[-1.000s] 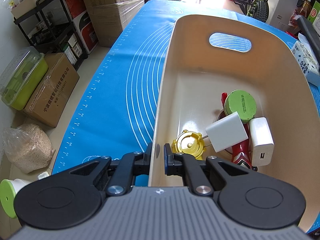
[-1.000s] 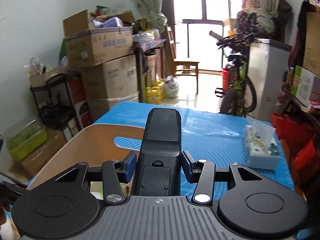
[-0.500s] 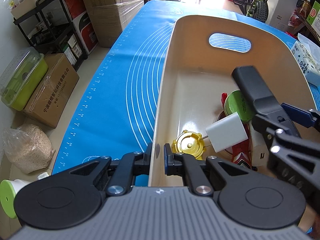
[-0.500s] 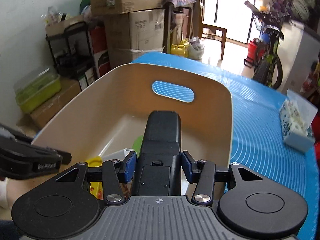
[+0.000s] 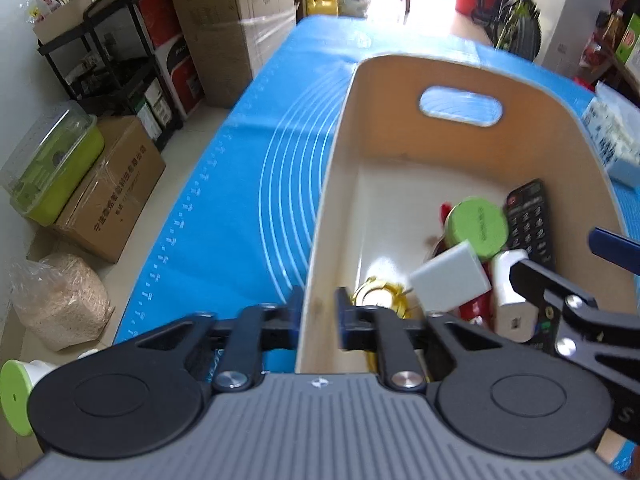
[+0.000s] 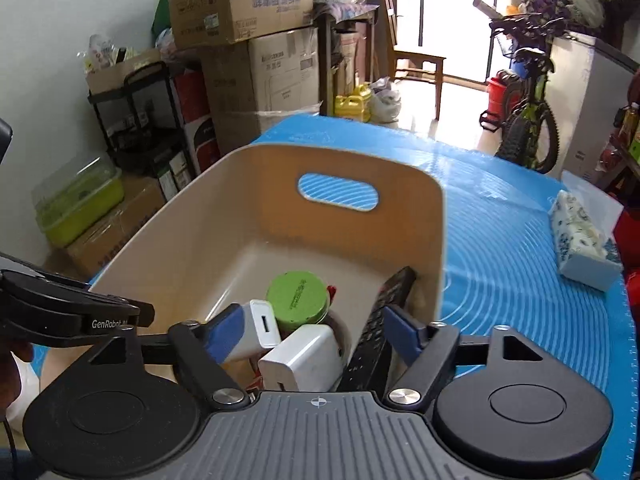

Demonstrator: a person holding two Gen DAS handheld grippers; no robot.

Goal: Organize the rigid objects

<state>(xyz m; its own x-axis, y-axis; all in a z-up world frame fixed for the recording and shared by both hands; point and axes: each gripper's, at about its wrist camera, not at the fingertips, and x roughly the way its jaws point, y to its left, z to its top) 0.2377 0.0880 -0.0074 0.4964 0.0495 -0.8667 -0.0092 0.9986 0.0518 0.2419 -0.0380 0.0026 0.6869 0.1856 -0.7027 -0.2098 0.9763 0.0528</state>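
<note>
A cream bin (image 5: 336, 184) with a handle slot stands on the blue mat (image 5: 240, 200). In it lie a green-lidded jar (image 5: 476, 222), two white chargers (image 5: 448, 280), a gold object (image 5: 376, 296) and a black remote (image 5: 528, 220). The remote (image 6: 390, 292) leans along the bin's right wall (image 6: 436, 240). My left gripper (image 5: 318, 312) straddles the bin's near-left wall, its jaws opening with small gaps around the wall. My right gripper (image 6: 314, 328) hovers over the bin's near end, its jaws opening wide. The chargers (image 6: 304, 356) and jar (image 6: 298, 294) lie below it, and nothing is gripped.
A tissue pack (image 6: 580, 248) lies on the mat right of the bin. Beyond the table's left edge are cardboard boxes (image 5: 108, 200), a black shelf (image 5: 120, 68) and a green container (image 5: 52, 168). A green-lidded white cup (image 5: 16, 396) sits at the near left.
My right gripper came forward and down over the bin, then spread its jaws and let go of the remote, which now lies in the bin. My left jaws have widened around the bin's wall.
</note>
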